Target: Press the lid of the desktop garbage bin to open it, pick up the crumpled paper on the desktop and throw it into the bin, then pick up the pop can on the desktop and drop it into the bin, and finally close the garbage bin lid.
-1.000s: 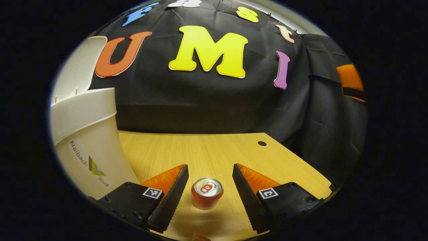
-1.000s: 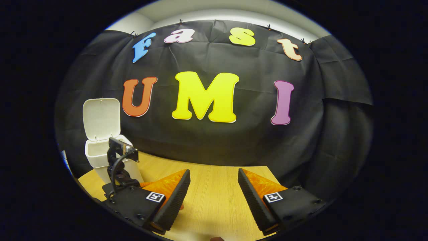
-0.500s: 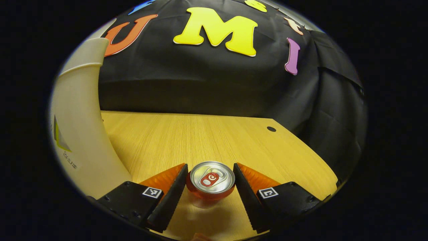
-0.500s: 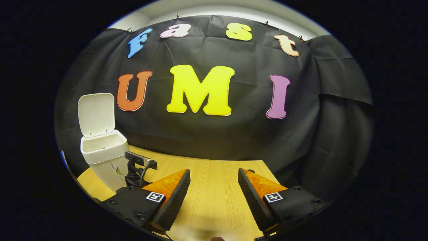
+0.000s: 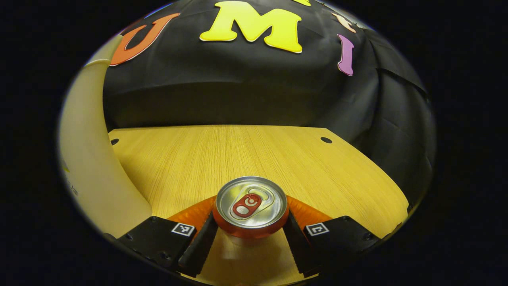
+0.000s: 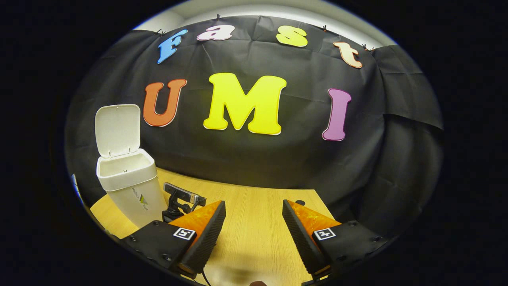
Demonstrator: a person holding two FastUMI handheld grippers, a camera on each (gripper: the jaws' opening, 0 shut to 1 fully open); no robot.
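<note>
Pop can [image 5: 250, 206] upright on desk [image 5: 254, 155], left gripper [image 5: 249, 238] fingers pinching its thin, slippery wall below the rim; right gripper [image 6: 254, 234] spread, empty; bin [image 6: 129, 186] lid [image 6: 117, 129] raised.

Open tabletop [image 5: 258, 155] beyond the can [image 5: 251, 206]; bin wall [image 5: 85, 167] close at left.

So in the left gripper view the red aluminium pop can [image 5: 250, 208] stands upright on the light wooden desk [image 5: 246, 155], right between the left hand-held gripper [image 5: 249, 244] fingers. The white plastic desktop bin [image 5: 89, 171] sits close on its left. In the right gripper view the bin [image 6: 127, 180] is far left on the desk [image 6: 258, 234], its white hinged lid [image 6: 117, 129] up behind it, with the right hand-held gripper [image 6: 254, 234] hanging over the desk.
</note>
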